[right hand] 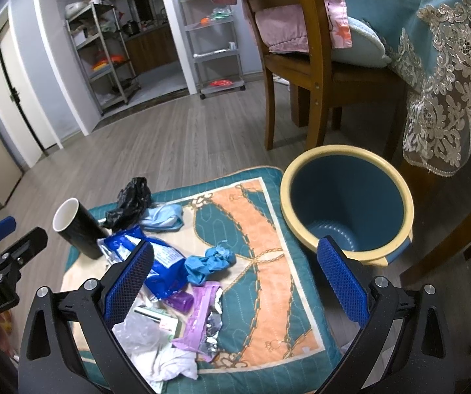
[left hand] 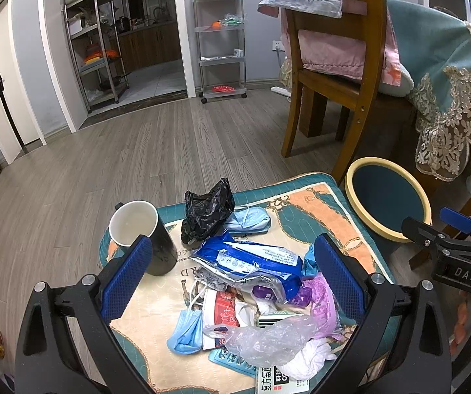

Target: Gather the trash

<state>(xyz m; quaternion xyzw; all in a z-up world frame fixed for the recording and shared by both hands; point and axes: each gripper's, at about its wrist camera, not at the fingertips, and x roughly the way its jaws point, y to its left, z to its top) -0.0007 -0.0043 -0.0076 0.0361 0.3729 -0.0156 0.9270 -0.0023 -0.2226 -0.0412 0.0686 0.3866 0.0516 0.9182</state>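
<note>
A heap of trash lies on a patterned cushion [left hand: 330, 207]: a blue wet-wipe pack [left hand: 252, 257], black plastic bag [left hand: 207, 210], blue face mask [left hand: 184, 331], clear plastic bag [left hand: 268, 335], purple wrapper [right hand: 202, 318] and crumpled blue glove [right hand: 209, 262]. A blue bin with a yellow rim [right hand: 347, 203] stands on the floor right of the cushion. My left gripper [left hand: 232, 275] is open above the heap, holding nothing. My right gripper [right hand: 235, 272] is open and empty over the cushion's right part, beside the bin.
A black mug with a white inside [left hand: 140, 233] stands on the cushion's left edge. A wooden chair [left hand: 330, 75] and a table with a lace cloth [left hand: 448, 98] stand behind the bin. Grey wooden floor [left hand: 137, 151] stretches to shelving racks at the back.
</note>
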